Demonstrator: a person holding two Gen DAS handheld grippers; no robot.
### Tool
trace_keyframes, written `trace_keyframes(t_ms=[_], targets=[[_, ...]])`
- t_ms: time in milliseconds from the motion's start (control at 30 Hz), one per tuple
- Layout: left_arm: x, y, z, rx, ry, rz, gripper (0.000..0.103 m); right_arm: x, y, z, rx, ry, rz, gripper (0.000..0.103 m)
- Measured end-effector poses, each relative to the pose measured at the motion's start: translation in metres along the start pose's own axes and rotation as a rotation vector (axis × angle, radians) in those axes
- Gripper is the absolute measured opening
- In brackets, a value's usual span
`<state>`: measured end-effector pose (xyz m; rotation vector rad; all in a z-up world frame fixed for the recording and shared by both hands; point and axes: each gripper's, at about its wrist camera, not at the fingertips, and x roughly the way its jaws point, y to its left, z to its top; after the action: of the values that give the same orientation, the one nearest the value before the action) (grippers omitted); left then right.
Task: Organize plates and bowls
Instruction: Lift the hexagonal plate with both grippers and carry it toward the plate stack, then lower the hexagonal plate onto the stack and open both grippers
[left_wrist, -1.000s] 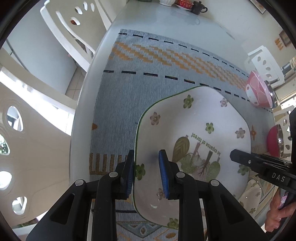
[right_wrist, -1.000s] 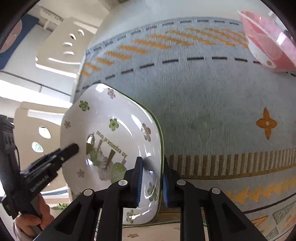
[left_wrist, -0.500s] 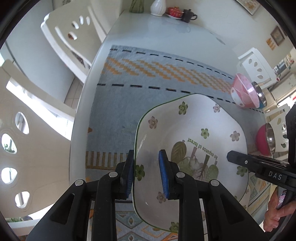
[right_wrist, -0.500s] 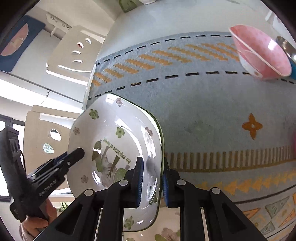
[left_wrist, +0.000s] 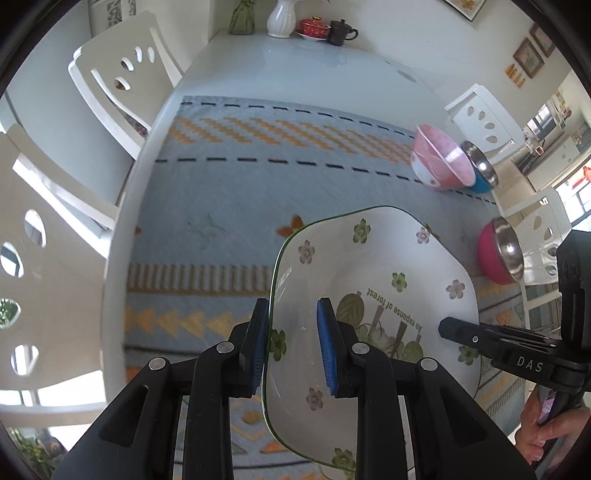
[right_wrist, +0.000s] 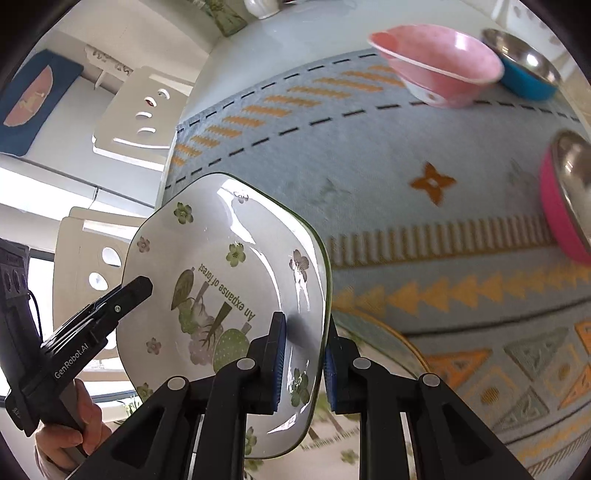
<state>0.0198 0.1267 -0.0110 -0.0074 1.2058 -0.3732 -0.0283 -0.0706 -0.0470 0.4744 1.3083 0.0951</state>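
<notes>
A white floral plate (left_wrist: 373, 280) with a green rim and the words "An expanse of forest" is held in the air over the table by both grippers. My left gripper (left_wrist: 291, 349) is shut on its left rim. My right gripper (right_wrist: 304, 363) is shut on the opposite rim of the plate (right_wrist: 221, 266). A second floral plate (right_wrist: 373, 435) lies on the mat just under the right gripper. A pink bowl (left_wrist: 441, 162), a blue steel bowl (left_wrist: 480, 171) and a magenta steel bowl (left_wrist: 498, 254) stand on the mat at the right.
A blue-grey patterned mat (left_wrist: 258, 177) covers the white table (left_wrist: 314, 70). A vase, a red lidded cup and a dark mug (left_wrist: 340, 33) stand at the far end. White chairs (left_wrist: 118, 85) stand along the left side and the right side.
The plate has been lifted higher above the mat by both grippers. More of the table and the bowls at the right have come into view.
</notes>
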Motion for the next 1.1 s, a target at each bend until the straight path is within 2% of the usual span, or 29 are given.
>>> trace_keyframes(t_ms=[567,767,1100], targets=[[-0.004,-0.036,-0.062,-0.034,0.024,-0.026,0.022,-0.027,-0.04,-0.059,-0.012,0.028,-0.028,0.018],[-0.002,-0.036,-0.075,-0.06,0.031,-0.036,0.022,-0.023,-0.047,-0.069,-0.015,0.049,-0.035,0.018],[0.007,-0.038,-0.085,-0.047,0.057,-0.007,0.022,-0.013,-0.051,-0.074,-0.002,0.058,-0.028,0.018]])
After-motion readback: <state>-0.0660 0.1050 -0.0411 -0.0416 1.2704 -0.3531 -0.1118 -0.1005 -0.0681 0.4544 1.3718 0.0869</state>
